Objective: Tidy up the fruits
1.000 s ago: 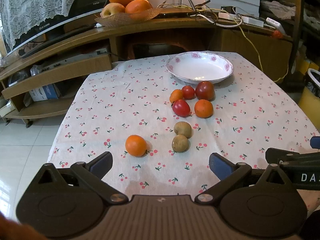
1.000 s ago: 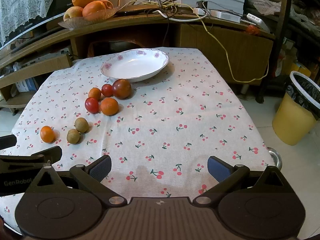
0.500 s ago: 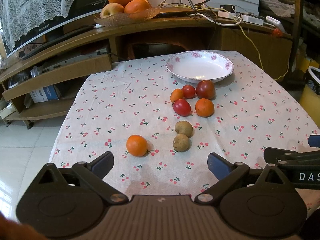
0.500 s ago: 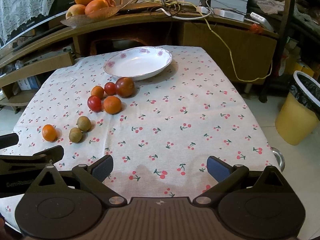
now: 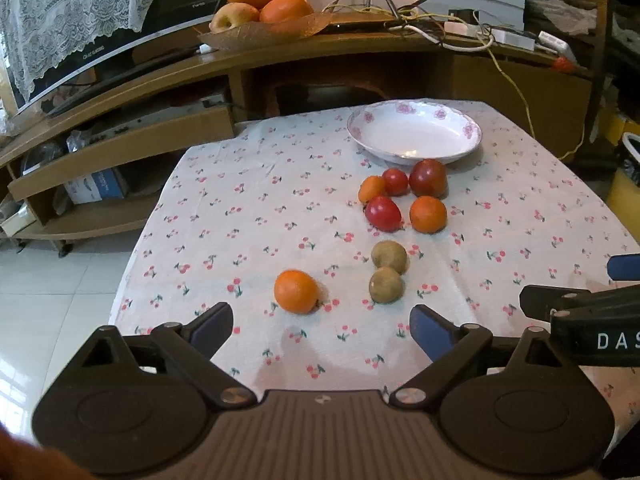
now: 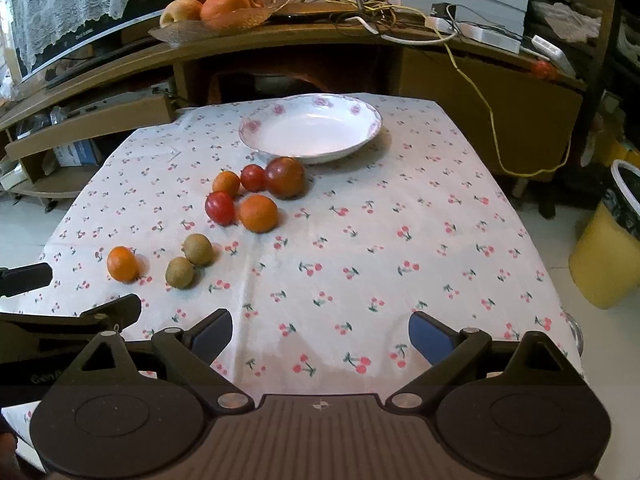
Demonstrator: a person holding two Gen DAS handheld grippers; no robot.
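- 8 fruits lie loose on the tablecloth (image 5: 248, 208); none is in the plate (image 5: 414, 136), so I judge the sorting not yet begun.
- Left gripper (image 5: 320, 326): jaws spread wide, holding nothing, low over the near edge.
- Just ahead of it sits a lone orange (image 5: 296, 291).
- To its right, 2 kiwis (image 5: 387, 274) sit touching.
- Beyond them, a cluster of 5 (image 5: 404, 200): 2 small oranges, 2 red tomatoes and 1 dark red fruit, just before the plate.
- The plate is bare.
- Right gripper (image 6: 320, 330): jaws spread wide, holding nothing, all fruit to its left.
- A tray of fruit (image 5: 262, 20) on the far shelf looks like background.
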